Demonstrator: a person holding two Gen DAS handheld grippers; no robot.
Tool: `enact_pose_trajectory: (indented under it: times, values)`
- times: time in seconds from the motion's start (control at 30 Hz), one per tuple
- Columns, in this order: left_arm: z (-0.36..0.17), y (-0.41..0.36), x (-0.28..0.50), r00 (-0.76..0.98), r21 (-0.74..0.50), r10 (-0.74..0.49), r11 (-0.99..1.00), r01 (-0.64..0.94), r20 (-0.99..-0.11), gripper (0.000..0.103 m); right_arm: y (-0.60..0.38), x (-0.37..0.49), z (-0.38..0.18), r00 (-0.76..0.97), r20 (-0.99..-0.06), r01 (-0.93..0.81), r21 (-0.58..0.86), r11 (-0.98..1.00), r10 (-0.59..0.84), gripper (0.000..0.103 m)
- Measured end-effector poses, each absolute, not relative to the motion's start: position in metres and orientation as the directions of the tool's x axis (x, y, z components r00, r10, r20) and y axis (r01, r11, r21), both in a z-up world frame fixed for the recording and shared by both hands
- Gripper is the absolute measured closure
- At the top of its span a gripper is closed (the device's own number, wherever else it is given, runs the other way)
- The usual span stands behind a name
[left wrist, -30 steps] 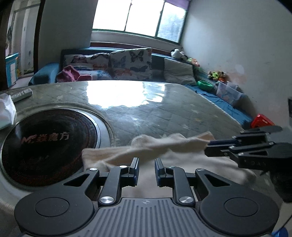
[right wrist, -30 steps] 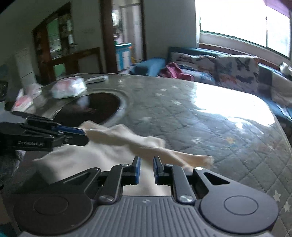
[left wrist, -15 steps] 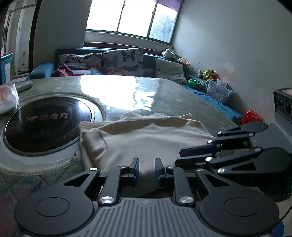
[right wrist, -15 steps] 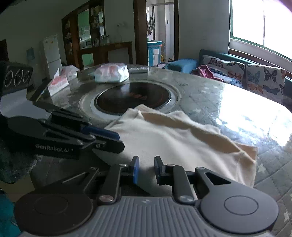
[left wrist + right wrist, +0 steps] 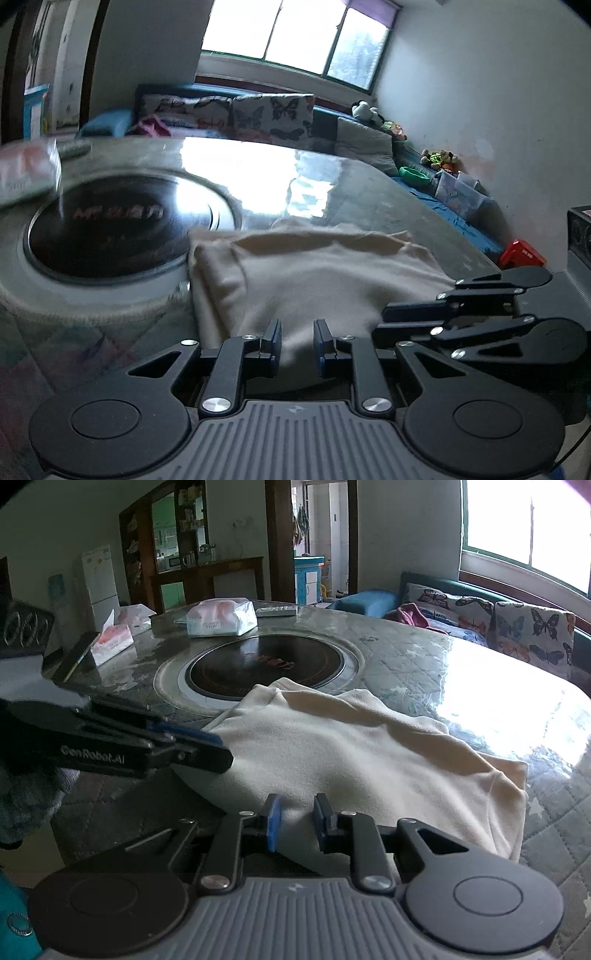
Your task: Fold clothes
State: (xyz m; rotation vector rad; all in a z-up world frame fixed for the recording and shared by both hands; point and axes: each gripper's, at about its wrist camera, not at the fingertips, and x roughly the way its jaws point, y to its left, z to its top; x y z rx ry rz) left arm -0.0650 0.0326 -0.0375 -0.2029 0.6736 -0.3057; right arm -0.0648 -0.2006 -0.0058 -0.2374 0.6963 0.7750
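A cream garment [image 5: 314, 273] lies on the round table, folded over, its near edge hanging at the table's front. It also shows in the right wrist view [image 5: 351, 760]. My left gripper [image 5: 297, 343] has its jaws a small gap apart at the garment's near edge, with cloth showing between them. My right gripper [image 5: 297, 823] stands the same way at the near edge, a little to the right. Each gripper shows from the side in the other's view: the right gripper [image 5: 480, 317] and the left gripper [image 5: 140, 738]. I cannot tell whether either pinches the cloth.
A black round hotplate [image 5: 266, 664] is set in the table [image 5: 424, 653] behind the garment. Tissue packs [image 5: 221, 618] and a remote [image 5: 277, 610] lie at the far left. A sofa with butterfly cushions [image 5: 273, 114] stands behind the table.
Both grippers have pulled back toward the table's near edge. The garment now lies broader and flatter, where a second ago it was bunched further out.
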Motion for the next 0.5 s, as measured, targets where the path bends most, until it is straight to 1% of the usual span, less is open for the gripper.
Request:
enact_pose_trajectory:
  times: [0.07,0.13,0.33,0.5]
  values:
    - [-0.035,0.032,-0.065,0.74,-0.287,-0.34,0.936,0.204,-0.581,0.082,-0.201,-0.064,-0.004,0.505,-0.656,-0.71,0.053,0.702,0.561,0.078]
    - [-0.031,0.031,-0.065,0.741,-0.283,-0.337,0.937,0.204,-0.58,0.08,-0.202,-0.064,-0.001,0.505,-0.652,-0.709,0.06,0.702,0.565,0.077]
    - [-0.031,0.029,-0.065,0.739,-0.274,-0.33,0.94,0.202,-0.587,0.077,-0.201,-0.054,0.01,0.533,-0.629,-0.697,0.052,0.715,0.565,0.075]
    - [-0.031,0.028,-0.065,0.739,-0.268,-0.328,0.942,0.204,-0.589,0.075,-0.198,-0.039,0.003,0.539,-0.643,-0.68,0.047,0.731,0.543,0.075]
